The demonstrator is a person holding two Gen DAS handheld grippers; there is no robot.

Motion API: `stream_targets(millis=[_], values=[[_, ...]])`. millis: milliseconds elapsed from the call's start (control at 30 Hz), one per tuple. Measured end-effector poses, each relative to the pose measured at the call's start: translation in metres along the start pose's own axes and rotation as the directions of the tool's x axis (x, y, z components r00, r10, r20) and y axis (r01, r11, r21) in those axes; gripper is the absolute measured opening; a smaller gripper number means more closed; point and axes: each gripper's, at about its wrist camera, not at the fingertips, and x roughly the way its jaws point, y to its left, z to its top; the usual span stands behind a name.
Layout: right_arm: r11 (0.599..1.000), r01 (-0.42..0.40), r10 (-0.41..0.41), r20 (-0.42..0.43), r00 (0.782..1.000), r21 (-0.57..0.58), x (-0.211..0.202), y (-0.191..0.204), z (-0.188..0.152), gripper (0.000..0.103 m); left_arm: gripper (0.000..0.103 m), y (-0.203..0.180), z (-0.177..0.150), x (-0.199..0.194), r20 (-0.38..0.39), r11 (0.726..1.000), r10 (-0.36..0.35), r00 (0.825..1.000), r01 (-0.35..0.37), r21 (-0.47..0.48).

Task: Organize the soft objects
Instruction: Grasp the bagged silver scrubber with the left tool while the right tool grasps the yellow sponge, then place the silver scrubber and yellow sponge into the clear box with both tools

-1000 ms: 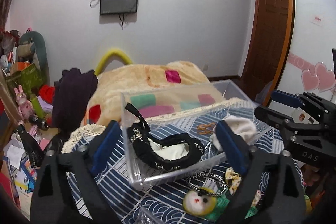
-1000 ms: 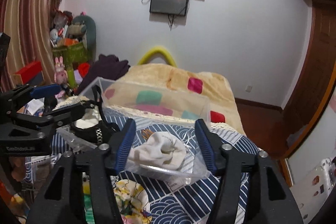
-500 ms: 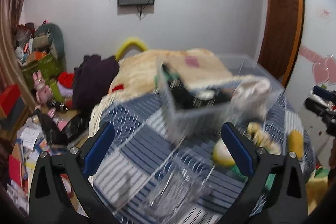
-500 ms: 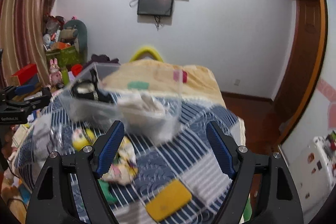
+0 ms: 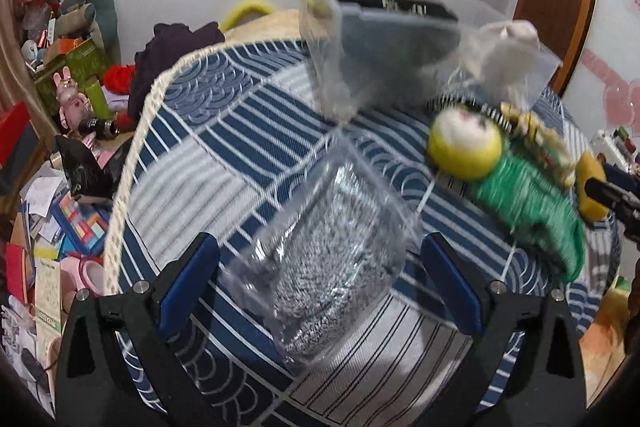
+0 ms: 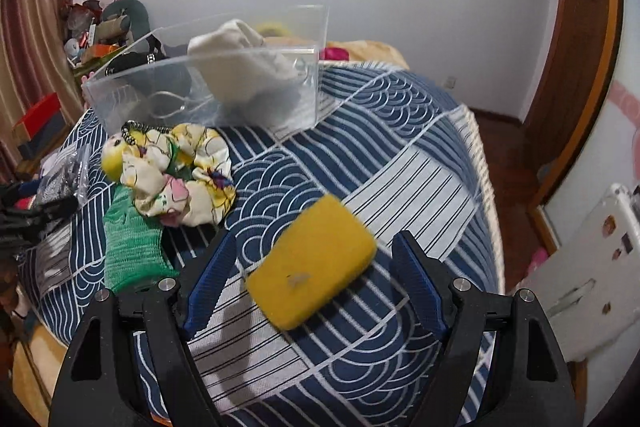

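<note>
A clear plastic bin (image 5: 380, 39) (image 6: 208, 87) holds a white cloth (image 6: 244, 63) and a black strap (image 5: 392, 1). My left gripper (image 5: 320, 283) is open, with a clear bag of grey knit fabric (image 5: 332, 263) lying between its fingers on the blue patterned cloth. My right gripper (image 6: 316, 275) is open around a yellow sponge (image 6: 316, 263), not touching it. A yellow-headed doll in green knit (image 5: 496, 171) and a floral scrunchie (image 6: 184, 175) lie between bag and sponge. The green knit (image 6: 128, 239) also shows in the right wrist view.
The round table has a blue wave-pattern cloth (image 6: 400, 155) with a cream fringe (image 5: 132, 155). Clutter, boxes and toys cover the floor at left (image 5: 68, 131). A wooden door (image 6: 580, 67) stands at right. A bed with a blanket lies behind the bin.
Both grippers pulled back from the bin and dropped lower. The left one now frames the bag of grey knit, the right one frames the yellow sponge.
</note>
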Motion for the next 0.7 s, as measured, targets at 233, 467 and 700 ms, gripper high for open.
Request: stream_targets(millis=[233,467,700], values=[[0.999,-0.018,0.018,0.001,1.0,0.05,-0.001,-0.007,-0.006,0.047,0.08,-0.009,-0.013,-0.006,0.065,0.999,0.032,0.997,-0.034,0.024],[0.999,-0.028,0.026,0.05,0.998,0.04,-0.013,-0.002,-0.001,0.043,0.037,-0.009,-0.01,-0.017,0.101,0.999,0.02,0.995,-0.023,0.028],[0.998,-0.049,0.044,0.111,0.993,0.042,-0.026,0.001,0.016,0.043,0.032,-0.015,0.001,-0.036,0.155,0.999,0.018,0.988,-0.023,0.033]])
